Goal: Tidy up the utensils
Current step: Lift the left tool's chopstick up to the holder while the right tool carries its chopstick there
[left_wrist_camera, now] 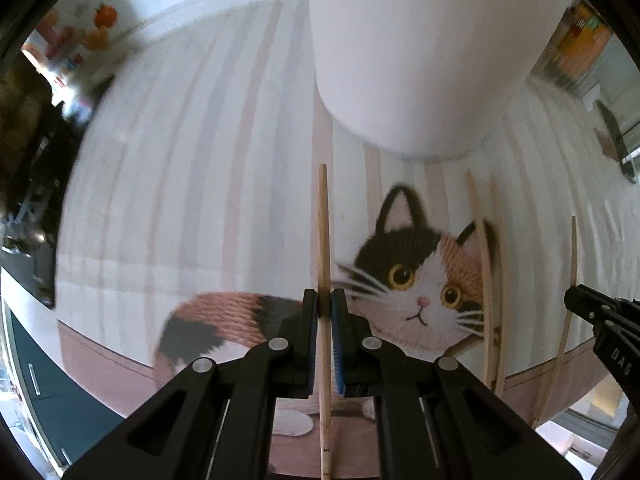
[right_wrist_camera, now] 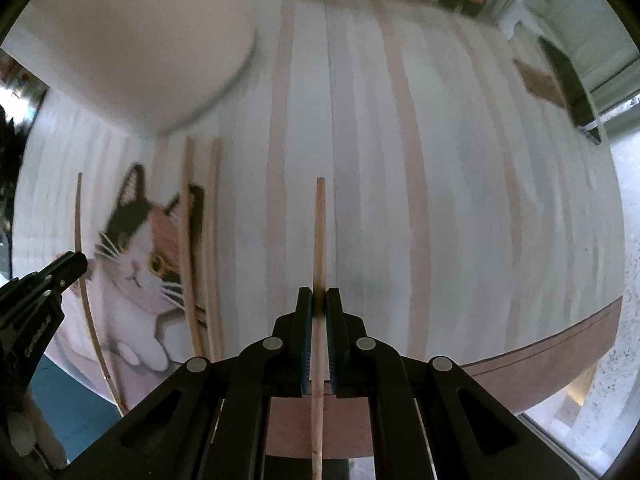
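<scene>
closest in the left wrist view, left gripper (left_wrist_camera: 325, 304) closed down on a chopstick (left_wrist_camera: 323, 240), pads pinching it partway along, tip pointing to 12 o'clock, butt end running back under the fingers toward 6. same on the other side: right gripper (right_wrist_camera: 319, 300) clamped on a second chopstick (right_wrist_camera: 319, 240), held along the line of the fingers, tip up at 12 o'clock above the striped cloth. both sticks apparently lifted off the table, though hard to be sure from these angles. just beyond, on the cat-print mat (left_wrist_camera: 420, 292), a pair of loose chopsticks (left_wrist_camera: 486, 280) lying side by side across the cat's ear at about 3 o'clock from the left gripper, and one more chopstick (left_wrist_camera: 570, 300) further right, by the tip of the other gripper. farthest, at 12 to 1 o'clock, a tall white cup (left_wrist_camera: 416, 60) standing on the mat, probably the holder for the lot. likely handling: thin, light, stiff wood or bamboo, smooth and round enough to roll or swivel between flat pads, so best gripped near the middle or a little toward the thick end, squeezed firmly but not hard. little risk of breaking; more risk of a stick twisting in the grip and missing the cup's mouth, which is out of view at the top.
</scene>
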`<state>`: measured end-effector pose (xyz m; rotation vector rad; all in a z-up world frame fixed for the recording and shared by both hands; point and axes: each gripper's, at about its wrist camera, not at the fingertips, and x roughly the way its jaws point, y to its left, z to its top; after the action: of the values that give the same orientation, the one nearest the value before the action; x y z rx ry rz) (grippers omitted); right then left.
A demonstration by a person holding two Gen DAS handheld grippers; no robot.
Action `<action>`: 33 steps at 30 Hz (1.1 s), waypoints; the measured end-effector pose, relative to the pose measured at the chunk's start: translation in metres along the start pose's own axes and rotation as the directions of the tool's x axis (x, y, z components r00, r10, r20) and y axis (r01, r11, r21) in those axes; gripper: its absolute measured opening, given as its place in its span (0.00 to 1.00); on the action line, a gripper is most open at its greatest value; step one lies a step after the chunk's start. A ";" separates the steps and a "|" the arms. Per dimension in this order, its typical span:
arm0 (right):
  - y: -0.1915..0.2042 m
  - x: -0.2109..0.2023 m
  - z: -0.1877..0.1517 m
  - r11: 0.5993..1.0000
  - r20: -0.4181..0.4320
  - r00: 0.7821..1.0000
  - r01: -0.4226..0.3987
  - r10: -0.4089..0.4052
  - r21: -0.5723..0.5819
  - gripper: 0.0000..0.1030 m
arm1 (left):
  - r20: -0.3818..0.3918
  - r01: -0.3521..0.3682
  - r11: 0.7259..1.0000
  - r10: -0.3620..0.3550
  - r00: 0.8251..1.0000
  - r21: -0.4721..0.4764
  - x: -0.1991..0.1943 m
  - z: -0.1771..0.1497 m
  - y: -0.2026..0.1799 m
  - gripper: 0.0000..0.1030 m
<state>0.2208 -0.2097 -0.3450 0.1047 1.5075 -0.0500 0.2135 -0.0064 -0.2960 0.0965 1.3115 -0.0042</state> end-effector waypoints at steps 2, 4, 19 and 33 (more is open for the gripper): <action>0.004 -0.014 0.003 1.000 0.040 0.999 -0.004 0.004 -0.004 0.06 | 0.042 -0.013 1.000 0.013 0.999 0.000 -0.015 0.003 0.002 0.04; 0.007 -0.029 0.007 1.000 0.089 0.996 -0.001 0.001 -0.010 0.06 | 0.098 -0.024 1.000 0.024 0.995 -0.002 -0.035 0.006 0.004 0.04; -0.012 -0.179 0.028 0.997 0.428 0.901 -0.082 0.070 0.009 0.06 | 0.378 0.110 0.992 -0.080 0.922 -0.059 -0.170 0.037 0.027 0.04; -0.013 -0.350 0.069 0.969 0.638 0.735 -0.235 0.228 -0.076 0.06 | 0.561 0.281 0.959 -0.255 0.788 0.041 -0.306 0.085 0.021 0.04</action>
<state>0.2657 -0.2410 0.0081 0.2576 0.7871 0.1022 0.2179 -0.0073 0.0226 -0.1277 0.7178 -0.2326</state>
